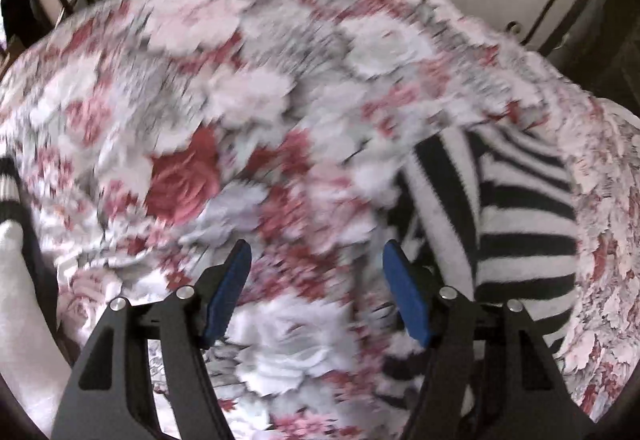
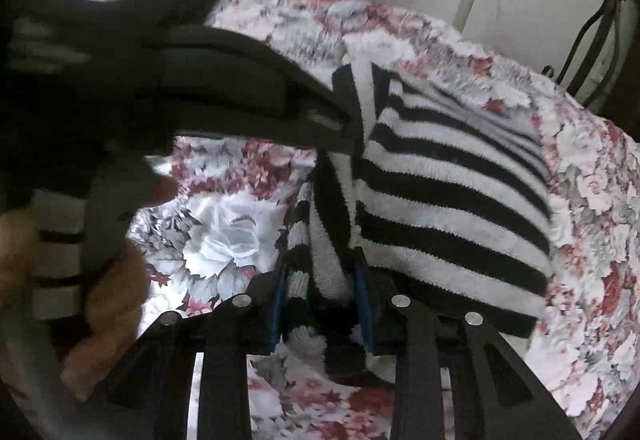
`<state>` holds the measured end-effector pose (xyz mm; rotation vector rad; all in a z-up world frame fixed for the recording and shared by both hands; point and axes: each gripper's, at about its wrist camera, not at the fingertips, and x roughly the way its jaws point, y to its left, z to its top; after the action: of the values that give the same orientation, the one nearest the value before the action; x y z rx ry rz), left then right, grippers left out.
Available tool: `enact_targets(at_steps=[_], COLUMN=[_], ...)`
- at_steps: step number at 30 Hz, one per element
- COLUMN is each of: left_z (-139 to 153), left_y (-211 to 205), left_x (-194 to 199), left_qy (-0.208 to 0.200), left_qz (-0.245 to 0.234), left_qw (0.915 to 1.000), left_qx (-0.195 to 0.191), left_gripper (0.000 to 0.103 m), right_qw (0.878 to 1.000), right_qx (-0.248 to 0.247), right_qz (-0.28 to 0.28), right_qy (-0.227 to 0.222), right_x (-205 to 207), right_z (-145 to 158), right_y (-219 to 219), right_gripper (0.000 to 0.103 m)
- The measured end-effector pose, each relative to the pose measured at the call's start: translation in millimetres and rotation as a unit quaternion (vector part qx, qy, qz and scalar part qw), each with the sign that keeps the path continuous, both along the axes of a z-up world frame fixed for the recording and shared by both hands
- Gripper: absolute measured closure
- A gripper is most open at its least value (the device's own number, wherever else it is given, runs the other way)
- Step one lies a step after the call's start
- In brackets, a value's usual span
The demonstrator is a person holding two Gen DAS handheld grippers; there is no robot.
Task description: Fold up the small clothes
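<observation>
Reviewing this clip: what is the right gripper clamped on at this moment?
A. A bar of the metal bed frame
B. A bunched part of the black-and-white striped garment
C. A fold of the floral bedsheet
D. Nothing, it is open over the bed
B: in the right wrist view, the right gripper has its blue pads closed on a bunched fold of the striped garment.

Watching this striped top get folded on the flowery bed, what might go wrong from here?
1. The right gripper is shut on a bunched bit of the striped top, not a flat edge; the fold may come out lumpy or slip free.
2. The left gripper is open over the floral bedspread with the top off to one side; it might pinch the bedspread instead.
3. The left wrist view is blurred, so it seems to be moving fast and could miss its mark.
</observation>
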<state>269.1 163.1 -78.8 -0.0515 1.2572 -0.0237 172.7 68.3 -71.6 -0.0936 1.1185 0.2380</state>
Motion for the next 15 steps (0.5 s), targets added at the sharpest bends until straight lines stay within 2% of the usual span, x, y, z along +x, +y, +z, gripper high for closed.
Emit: enact_targets(at_steps=[3,5,7,11,15], left_z=[-5.7,-2.4,5.5,23.8,41.6], left_y=[16.4,22.1,21.2,6.7,-14.7], left_x=[0.8,2.1,3.3,3.0,-3.3], left_qy=[0.007,0.005,-0.002,-0.022,-0.041], left_qz=[0.019,0.027,0.029,0.014,-0.012], left_qw=[0.9998,0.9996,0.9996,0.9996,0.9990], left_qx=[0.009,0.005,0.002,0.008,0.008], left_gripper=[0.037,0.037,0.037,0.034,0.031], right_qw=[1.000,1.000,0.999,0.996,0.993], right_qx=[0.007,0.014,0.020,0.031,0.030], right_qz=[0.002,0.018,0.040,0.082,0.110], right_qy=[0.014,0.021,0.016,0.008,-0.016], right_x=[4.1,5.0,1.6,-19.3,-46.3], right_z=[-13.0,-17.6,-10.8,14.9,45.0], right_y=[3.3,6.4,7.6,-8.4,-50.8], right_gripper=[0.063,0.047,0.040,0.041,0.041])
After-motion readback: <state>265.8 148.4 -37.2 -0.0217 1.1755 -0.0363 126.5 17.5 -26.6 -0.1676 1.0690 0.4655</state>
